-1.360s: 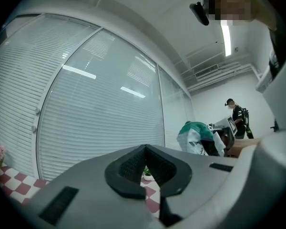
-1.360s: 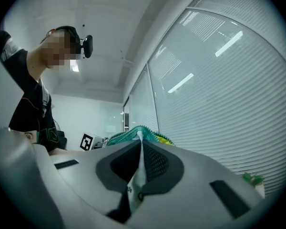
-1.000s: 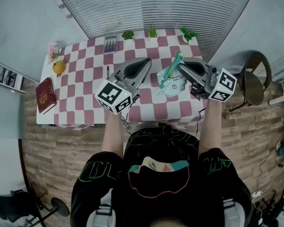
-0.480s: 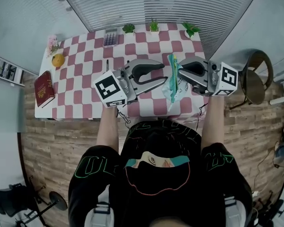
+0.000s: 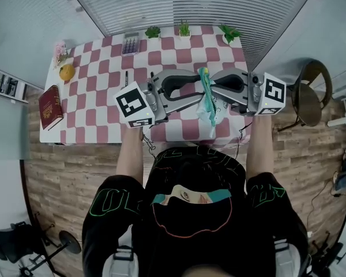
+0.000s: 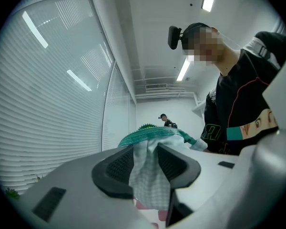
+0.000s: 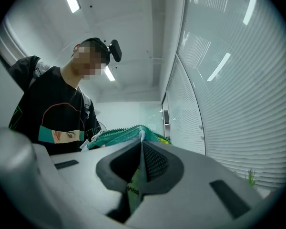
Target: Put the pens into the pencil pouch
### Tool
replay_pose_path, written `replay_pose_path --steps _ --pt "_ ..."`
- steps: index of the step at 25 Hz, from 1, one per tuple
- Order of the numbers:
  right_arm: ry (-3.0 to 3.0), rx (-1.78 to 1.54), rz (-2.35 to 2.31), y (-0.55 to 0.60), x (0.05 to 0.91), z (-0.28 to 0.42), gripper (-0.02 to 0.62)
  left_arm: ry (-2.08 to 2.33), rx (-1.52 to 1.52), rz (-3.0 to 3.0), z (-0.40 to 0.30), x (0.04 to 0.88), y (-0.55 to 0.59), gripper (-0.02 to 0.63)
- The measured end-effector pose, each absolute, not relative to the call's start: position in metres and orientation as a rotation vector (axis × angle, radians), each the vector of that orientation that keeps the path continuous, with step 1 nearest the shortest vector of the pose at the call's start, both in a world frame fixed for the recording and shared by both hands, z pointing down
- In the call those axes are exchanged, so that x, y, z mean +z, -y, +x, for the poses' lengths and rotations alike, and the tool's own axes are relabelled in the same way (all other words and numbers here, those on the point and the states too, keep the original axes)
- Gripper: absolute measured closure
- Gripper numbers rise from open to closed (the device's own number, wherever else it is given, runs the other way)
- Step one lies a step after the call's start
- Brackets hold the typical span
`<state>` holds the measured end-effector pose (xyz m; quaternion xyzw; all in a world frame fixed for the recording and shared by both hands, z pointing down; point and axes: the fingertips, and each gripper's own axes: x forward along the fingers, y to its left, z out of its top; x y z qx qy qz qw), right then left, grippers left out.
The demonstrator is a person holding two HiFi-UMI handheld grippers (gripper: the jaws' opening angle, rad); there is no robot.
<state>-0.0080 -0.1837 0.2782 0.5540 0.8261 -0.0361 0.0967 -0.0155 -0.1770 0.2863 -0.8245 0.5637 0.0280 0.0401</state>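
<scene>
L gripper: jaws spread wide; fabric of the soft white pencil pouch w/ teal zip hangs between the pads, not pinched. R gripper: clenched on the pouch's opposite edge, so I carry it on that side alone, above the red-and-white checked table. Probable aim: spread the mouth. Thin black pen lies well apart, table's left; red book, orange fruit beyond. Nothing blocks the reach. Zip state: can't tell.

pouch inside hidden, it seems
</scene>
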Motion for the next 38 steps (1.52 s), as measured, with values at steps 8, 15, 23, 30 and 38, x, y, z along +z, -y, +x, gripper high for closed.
replay_pose_path --steps 8,15,23,30,38 --pt "-2.483 -0.092 1.644 0.187 0.285 -0.019 0.589 -1.74 0.016 -2.502 -0.019 0.292 0.186 0.483" --pt "-2.497 -0.08 1.624 0.195 0.286 -0.028 0.589 -1.754 0.001 -2.492 -0.03 0.295 0.186 0.586" --pt "-2.511 -0.081 1.629 0.19 0.287 -0.04 0.589 -1.757 -0.006 -2.516 -0.045 0.295 0.176 0.598" --pt "-2.551 -0.082 1.596 0.187 0.287 -0.056 0.591 -1.763 0.054 -2.511 -0.07 0.289 0.153 0.603" --pt "-2.582 -0.063 1.61 0.184 0.289 -0.067 0.591 -1.763 0.072 -2.515 -0.086 0.291 0.138 0.606"
